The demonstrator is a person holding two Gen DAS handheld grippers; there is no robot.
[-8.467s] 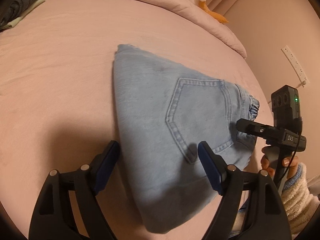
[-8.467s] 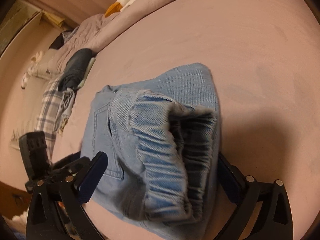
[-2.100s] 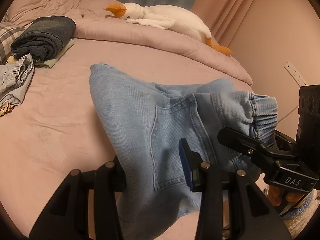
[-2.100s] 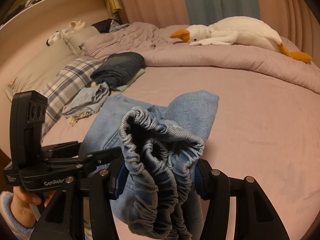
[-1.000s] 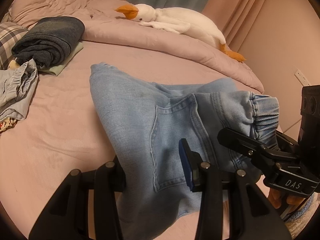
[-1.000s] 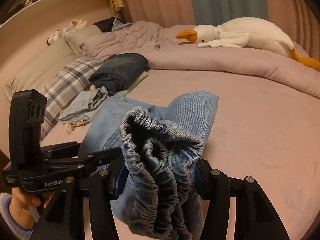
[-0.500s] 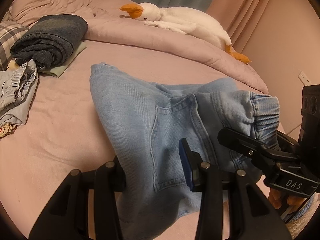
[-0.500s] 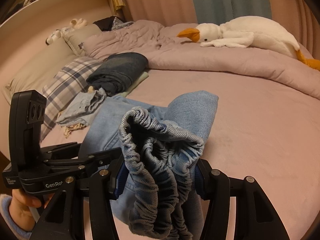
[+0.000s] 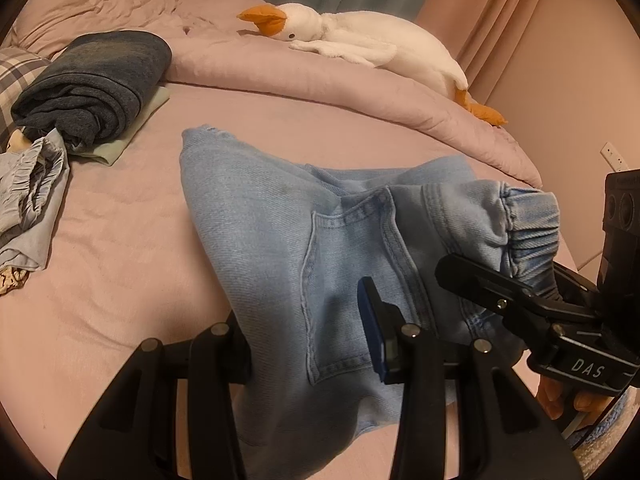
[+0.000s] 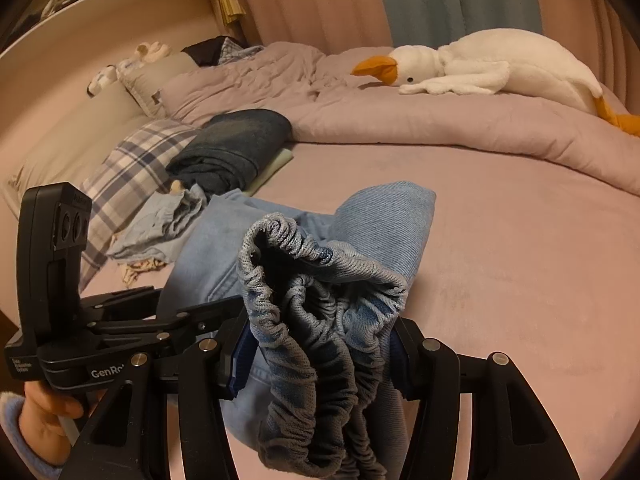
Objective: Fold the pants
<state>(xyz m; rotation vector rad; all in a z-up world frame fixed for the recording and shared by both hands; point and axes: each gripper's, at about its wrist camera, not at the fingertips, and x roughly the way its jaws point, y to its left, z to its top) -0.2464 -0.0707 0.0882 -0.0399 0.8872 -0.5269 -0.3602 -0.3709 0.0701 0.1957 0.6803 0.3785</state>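
The folded light blue jeans (image 9: 280, 240) are lifted off the pink bed, back pocket facing the left wrist camera. My left gripper (image 9: 308, 340) is shut on the folded bundle near the pocket. My right gripper (image 10: 320, 352) is shut on the bunched elastic waistband (image 10: 320, 320), which fills the space between its fingers. The right gripper also shows in the left wrist view (image 9: 520, 296), clamped at the waistband end. The left gripper shows at the lower left of the right wrist view (image 10: 132, 332).
A folded dark blue garment (image 9: 92, 80) lies on a pale green one at the left, by a crumpled light blue garment (image 9: 28, 196) and a plaid pillow (image 10: 132, 168). A white goose plush (image 9: 360, 44) rests on the rolled duvet at the back. A wall stands to the right.
Both grippers, still shut on the jeans, have carried them a little further; the goose and the dark folded garment have shifted slightly in view. The grip has not changed.
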